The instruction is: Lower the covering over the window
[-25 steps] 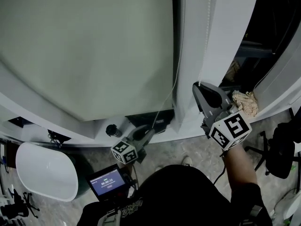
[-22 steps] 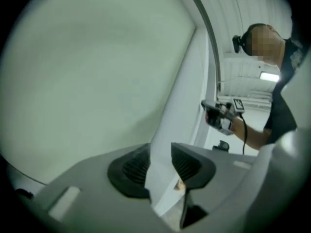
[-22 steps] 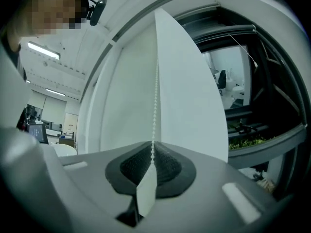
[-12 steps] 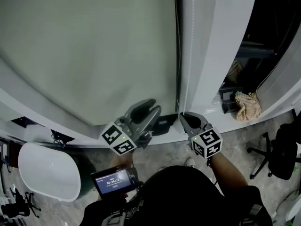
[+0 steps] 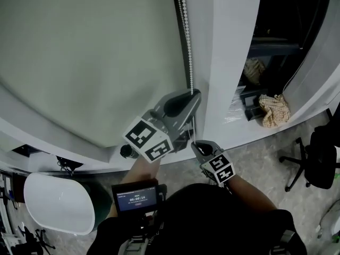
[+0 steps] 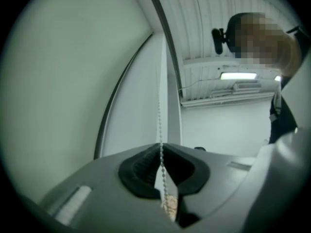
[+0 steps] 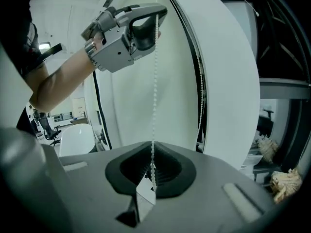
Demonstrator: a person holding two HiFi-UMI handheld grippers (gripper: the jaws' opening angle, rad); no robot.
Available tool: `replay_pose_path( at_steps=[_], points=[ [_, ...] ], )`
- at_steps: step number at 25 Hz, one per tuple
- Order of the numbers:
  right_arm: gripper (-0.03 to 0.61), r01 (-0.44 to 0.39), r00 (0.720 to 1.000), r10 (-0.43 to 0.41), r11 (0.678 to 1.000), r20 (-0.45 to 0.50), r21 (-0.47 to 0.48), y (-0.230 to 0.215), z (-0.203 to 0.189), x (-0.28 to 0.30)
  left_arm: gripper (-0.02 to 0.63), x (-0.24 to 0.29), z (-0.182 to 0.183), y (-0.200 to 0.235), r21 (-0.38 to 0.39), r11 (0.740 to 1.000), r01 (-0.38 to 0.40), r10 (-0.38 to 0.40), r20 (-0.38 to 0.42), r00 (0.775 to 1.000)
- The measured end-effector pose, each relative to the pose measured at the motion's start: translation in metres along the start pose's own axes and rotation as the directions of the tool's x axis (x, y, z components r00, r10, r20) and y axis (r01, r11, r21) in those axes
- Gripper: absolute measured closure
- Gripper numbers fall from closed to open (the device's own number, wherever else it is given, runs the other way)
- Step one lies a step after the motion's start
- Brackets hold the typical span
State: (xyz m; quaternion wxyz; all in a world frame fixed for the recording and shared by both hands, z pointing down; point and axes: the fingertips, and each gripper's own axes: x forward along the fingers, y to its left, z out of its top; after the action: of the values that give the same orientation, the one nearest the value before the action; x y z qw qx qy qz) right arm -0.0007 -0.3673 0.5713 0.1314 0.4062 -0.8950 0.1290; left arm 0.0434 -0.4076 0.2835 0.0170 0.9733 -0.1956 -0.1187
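Note:
The pale roller blind covers the window on the left, and its white bead chain hangs along its right edge. My left gripper is raised and its jaws have just been closing; they now pinch the bead chain. Lower down, my right gripper is shut on the same chain, which runs taut up to the left gripper. In both gripper views the beads pass through the meeting point of the black pads.
A white pillar stands just right of the chain. Dark shelving with a crumpled cloth lies beyond it. A white rounded chair, a small lit screen and a black office chair stand on the floor below.
My left gripper has climbed from low beside the sill up the chain and closed on it. My right gripper has come down from beside the pillar with the chain in its jaws.

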Motion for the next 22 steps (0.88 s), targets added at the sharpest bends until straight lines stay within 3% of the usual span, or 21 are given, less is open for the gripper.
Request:
replay_pose_path(
  at_steps=[5,7,10,13,15,19,22],
  points=[
    [0.563,0.071,0.992,-0.061,0.993,-0.109,0.09,-0.025,-0.042,-0.009,0.604,0.0,-0.046,0.017,-0.033,0.999,-0.031,0.029,-0.078,0.997],
    [0.558,0.108,0.988,-0.087,0.98,-0.128,0.167,-0.036,-0.057,-0.015,0.604,-0.005,-0.056,0.02,-0.084,0.995,-0.046,0.041,-0.065,0.997],
    [0.495,0.137,0.99,-0.138,0.942,-0.017,0.307,-0.048,-0.049,-0.031,0.601,-0.017,-0.042,0.021,-0.17,0.985,-0.029,0.034,0.027,0.999],
    [0.499,0.116,0.967,-0.207,0.878,0.151,0.464,-0.059,-0.026,-0.058,0.6,-0.036,-0.029,0.021,-0.166,0.986,-0.008,0.03,0.135,0.99],
    [0.534,0.117,0.944,-0.256,0.849,0.208,0.515,-0.065,-0.017,-0.075,0.6,-0.054,-0.029,0.029,-0.15,0.987,-0.063,0.088,0.166,0.982],
    [0.546,0.16,0.909,-0.338,0.823,0.243,0.545,-0.065,-0.01,-0.098,0.537,-0.093,-0.06,0.043,-0.119,0.975,-0.186,0.198,0.096,0.976],
    [0.571,0.166,0.903,-0.353,0.812,0.245,0.56,-0.051,-0.012,-0.106,0.54,-0.131,-0.103,0.046,-0.13,0.959,-0.25,0.251,-0.009,0.968]
  ],
)
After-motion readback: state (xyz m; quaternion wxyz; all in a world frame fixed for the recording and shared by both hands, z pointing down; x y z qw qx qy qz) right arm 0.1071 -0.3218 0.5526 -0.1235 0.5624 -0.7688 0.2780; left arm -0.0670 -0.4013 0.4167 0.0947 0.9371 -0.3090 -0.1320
